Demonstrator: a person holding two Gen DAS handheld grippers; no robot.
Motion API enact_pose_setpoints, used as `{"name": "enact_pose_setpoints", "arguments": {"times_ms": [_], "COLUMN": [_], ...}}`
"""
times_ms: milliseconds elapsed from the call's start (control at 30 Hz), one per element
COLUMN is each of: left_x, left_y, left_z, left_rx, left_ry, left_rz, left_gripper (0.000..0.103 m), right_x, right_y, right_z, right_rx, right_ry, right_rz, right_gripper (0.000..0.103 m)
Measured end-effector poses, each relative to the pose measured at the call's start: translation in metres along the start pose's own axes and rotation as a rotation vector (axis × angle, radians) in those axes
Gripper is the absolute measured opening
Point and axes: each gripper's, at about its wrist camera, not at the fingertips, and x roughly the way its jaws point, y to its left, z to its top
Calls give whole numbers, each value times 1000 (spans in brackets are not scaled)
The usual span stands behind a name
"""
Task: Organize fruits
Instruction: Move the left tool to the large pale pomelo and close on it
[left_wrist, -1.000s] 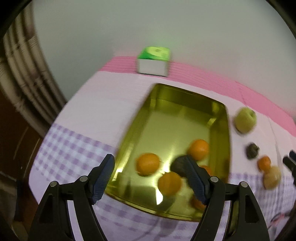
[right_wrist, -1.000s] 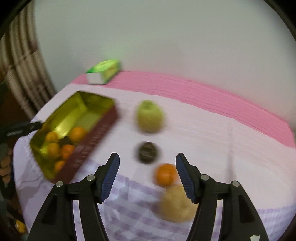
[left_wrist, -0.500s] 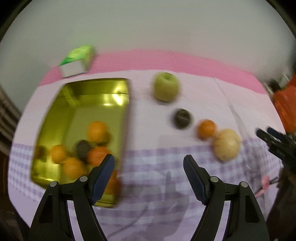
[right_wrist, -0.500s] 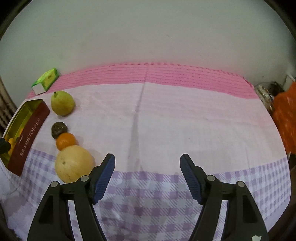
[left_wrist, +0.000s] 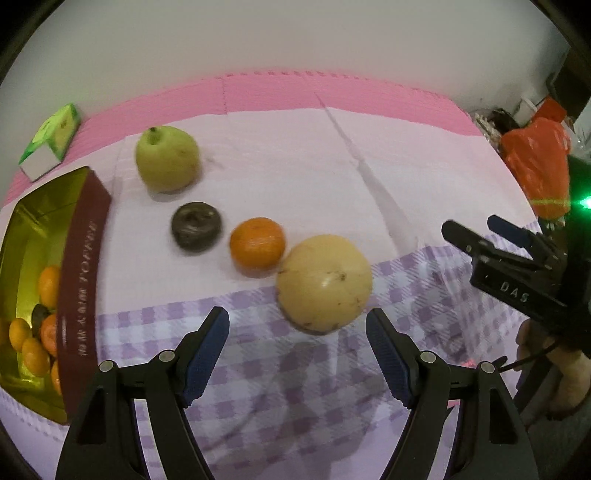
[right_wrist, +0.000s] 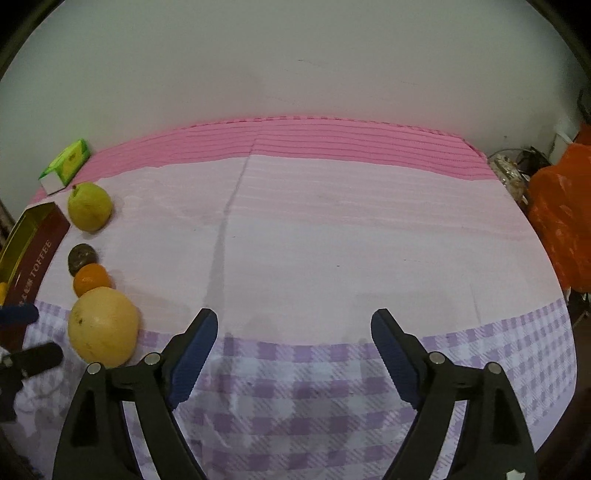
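Note:
My left gripper (left_wrist: 297, 328) is open and empty, just short of a large pale yellow pear (left_wrist: 324, 282). Beyond it in a row lie an orange tangerine (left_wrist: 257, 246), a dark round fruit (left_wrist: 196, 229) and a green pear (left_wrist: 167, 158). A gold tin with a maroon side (left_wrist: 79, 280) at the left holds several tangerines (left_wrist: 35, 354) and a dark fruit. My right gripper (right_wrist: 293, 334) is open and empty over bare cloth; it also shows in the left wrist view (left_wrist: 484, 230). The right wrist view shows the yellow pear (right_wrist: 103, 326), tangerine (right_wrist: 91, 284), dark fruit (right_wrist: 81, 256), green pear (right_wrist: 89, 206) and tin (right_wrist: 33, 258) at far left.
A green and white carton (left_wrist: 51, 142) lies at the back left, also in the right wrist view (right_wrist: 64, 166). An orange plastic bag (left_wrist: 535, 166) and clutter sit off the table's right end. The cloth is pink at the back, purple-checked at the front.
My left gripper swung right from over the tin to face the loose fruits and came closer to the yellow pear. My right gripper swung right, away from the fruits, to face bare cloth.

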Motion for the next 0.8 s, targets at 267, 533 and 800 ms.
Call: {"name": "enact_pose_setpoints", "arguments": {"times_ms": [267,533,800], "left_x": [20,37,42], "left_y": [-12,-21,-21], "left_z": [6,14,20], "left_rx": [-30,-39,-34], "left_ry": [0,16,15], "left_rz": [6,22,54], "left_gripper": [77,75,70], "right_x": [2,5,5], "right_y": [-8,-26,-28], "right_z": [1,4,5], "right_rx": [12,75,75], "right_ry": [17,28,25], "right_rz": [6,40,51], "right_gripper": [86,88,88]}}
